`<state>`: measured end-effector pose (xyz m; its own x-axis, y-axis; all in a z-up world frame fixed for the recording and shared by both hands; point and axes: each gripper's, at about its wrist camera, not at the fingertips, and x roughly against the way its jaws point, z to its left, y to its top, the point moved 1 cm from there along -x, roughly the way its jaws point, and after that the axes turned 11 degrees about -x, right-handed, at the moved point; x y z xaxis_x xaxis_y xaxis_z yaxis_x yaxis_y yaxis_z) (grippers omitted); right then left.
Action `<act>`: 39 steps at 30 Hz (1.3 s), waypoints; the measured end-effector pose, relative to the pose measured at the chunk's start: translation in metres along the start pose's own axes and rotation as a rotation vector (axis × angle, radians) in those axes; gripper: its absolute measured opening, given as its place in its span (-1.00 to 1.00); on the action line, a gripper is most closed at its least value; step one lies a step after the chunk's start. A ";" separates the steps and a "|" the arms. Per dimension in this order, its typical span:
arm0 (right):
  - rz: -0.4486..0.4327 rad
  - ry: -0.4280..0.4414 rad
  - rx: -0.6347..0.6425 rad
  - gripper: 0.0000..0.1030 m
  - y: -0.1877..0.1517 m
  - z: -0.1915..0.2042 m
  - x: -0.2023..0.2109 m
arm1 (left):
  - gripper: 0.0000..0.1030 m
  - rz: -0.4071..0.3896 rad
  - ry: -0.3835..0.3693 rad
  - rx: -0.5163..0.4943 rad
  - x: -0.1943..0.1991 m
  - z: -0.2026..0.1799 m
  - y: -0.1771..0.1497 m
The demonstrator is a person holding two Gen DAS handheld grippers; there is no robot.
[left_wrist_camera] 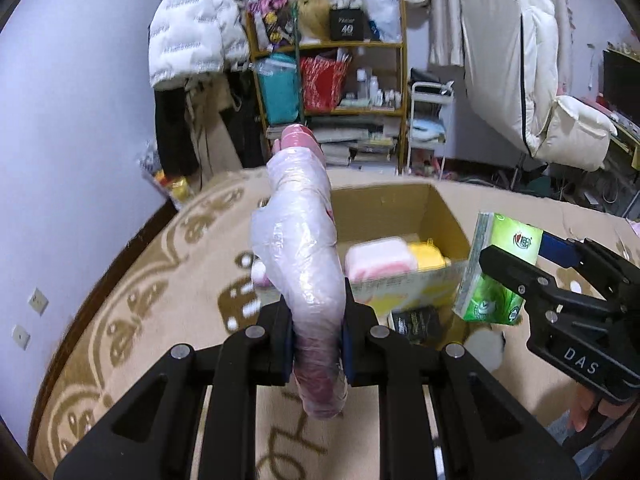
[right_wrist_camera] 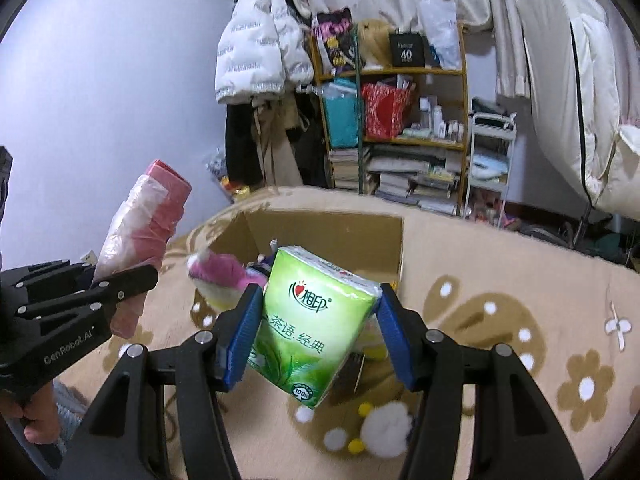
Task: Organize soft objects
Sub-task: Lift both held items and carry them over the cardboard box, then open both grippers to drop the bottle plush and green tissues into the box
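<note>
My left gripper [left_wrist_camera: 317,344] is shut on a roll of pink plastic bags [left_wrist_camera: 298,256], held upright above the carpet, left of an open cardboard box [left_wrist_camera: 400,204]. The roll also shows in the right wrist view [right_wrist_camera: 140,224]. My right gripper [right_wrist_camera: 318,336] is shut on a green tissue pack [right_wrist_camera: 312,320], held in front of the box [right_wrist_camera: 328,228]; the pack also shows in the left wrist view [left_wrist_camera: 498,268]. Inside the box lie pink and yellow soft packs [left_wrist_camera: 384,260].
A beige patterned carpet [left_wrist_camera: 140,312] covers the surface. White and yellow pompoms [right_wrist_camera: 384,428] lie on it in front of the box. A cluttered shelf [left_wrist_camera: 340,80], hung coats and a white cart stand behind.
</note>
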<state>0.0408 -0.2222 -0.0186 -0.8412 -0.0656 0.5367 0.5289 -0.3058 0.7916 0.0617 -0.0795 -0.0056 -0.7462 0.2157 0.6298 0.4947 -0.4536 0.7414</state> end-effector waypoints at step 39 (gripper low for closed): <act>-0.003 0.050 -0.011 0.19 0.023 -0.027 -0.089 | -0.64 0.102 -0.058 0.035 -0.118 0.015 0.040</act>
<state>0.1255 -0.2496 -0.0560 -0.8473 -0.1119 0.5192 0.5257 -0.3161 0.7898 0.1765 -0.1098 -0.0468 -0.6649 0.2199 0.7138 0.5825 -0.4455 0.6799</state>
